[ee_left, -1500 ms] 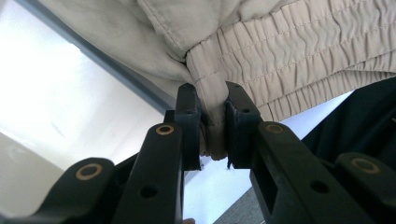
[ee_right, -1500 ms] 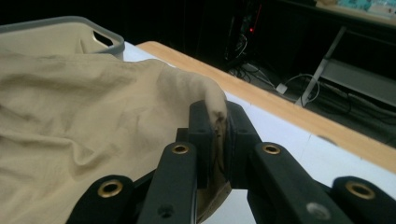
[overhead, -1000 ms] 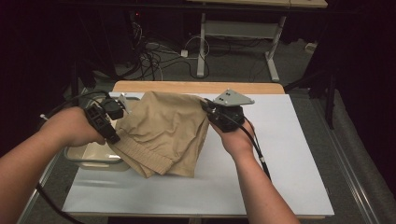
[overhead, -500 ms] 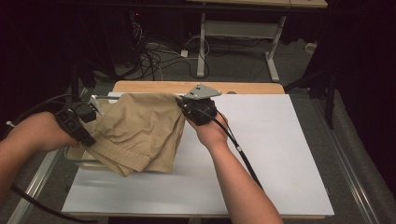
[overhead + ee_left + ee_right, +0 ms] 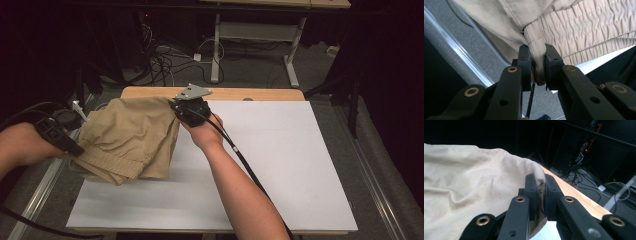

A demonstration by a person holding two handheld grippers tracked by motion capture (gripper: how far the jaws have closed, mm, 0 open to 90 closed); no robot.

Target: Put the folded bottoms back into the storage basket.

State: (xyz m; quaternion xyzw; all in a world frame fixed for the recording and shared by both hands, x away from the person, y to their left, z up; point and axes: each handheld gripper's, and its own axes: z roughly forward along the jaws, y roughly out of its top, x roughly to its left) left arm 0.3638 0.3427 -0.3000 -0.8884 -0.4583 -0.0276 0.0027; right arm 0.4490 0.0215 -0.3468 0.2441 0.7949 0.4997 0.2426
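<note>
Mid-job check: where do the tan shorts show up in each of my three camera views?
High view: tan shorts left of centre, hanging over the white board's left edge.
Left gripper view: elastic waistband across the top, pinched in the left gripper.
Right gripper view: cloth fills the left half, a fold in the right gripper.
Shared landmark: the white board.

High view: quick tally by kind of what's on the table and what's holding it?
Tan fabric shorts with elastic waistband: 1
White flat board: 1
Black two-jaw claws, left and right, both clamped on the shorts: 2
Total: 4
</note>
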